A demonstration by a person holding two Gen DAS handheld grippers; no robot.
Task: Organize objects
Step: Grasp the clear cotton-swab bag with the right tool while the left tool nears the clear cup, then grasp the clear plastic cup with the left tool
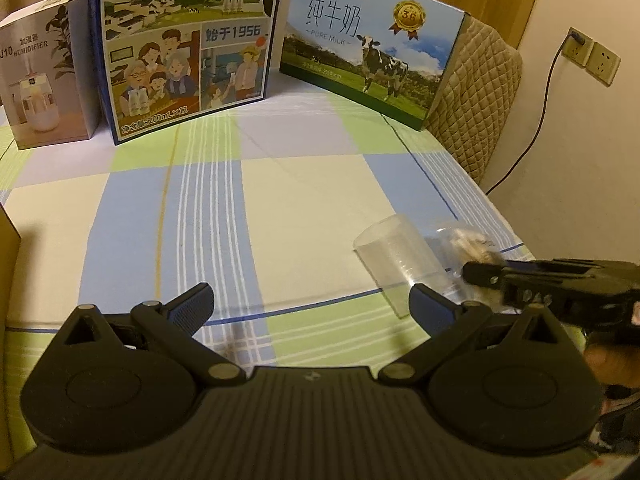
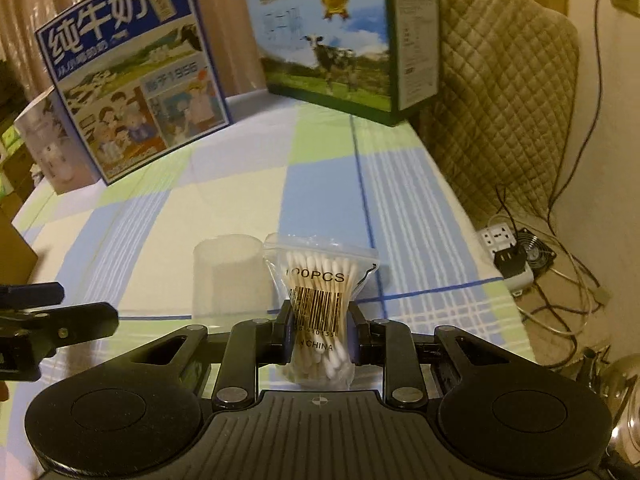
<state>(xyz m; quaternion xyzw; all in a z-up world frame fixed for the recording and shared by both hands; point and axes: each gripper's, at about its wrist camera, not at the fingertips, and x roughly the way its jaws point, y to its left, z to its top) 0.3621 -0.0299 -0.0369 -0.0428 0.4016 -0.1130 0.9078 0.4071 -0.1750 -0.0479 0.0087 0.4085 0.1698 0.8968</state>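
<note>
Gripping a clear bag of cotton swabs (image 2: 318, 312) at its waist, the right gripper (image 2: 320, 332) holds it upright above the checked worktop (image 2: 160, 208). Left gripper (image 1: 310, 308) stands open, empty. A clear plastic cup (image 2: 228, 276) sits just left of the bag.

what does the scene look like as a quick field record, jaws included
surface: table with checked cloth
left gripper: jaws open, holding nothing
right gripper: jaws shut on bag of cotton swabs
clear plastic cup: on the cloth, beside the bag
back of table: humidifier box, blue milk carton, pure milk box
right of table: quilted chair back
</note>
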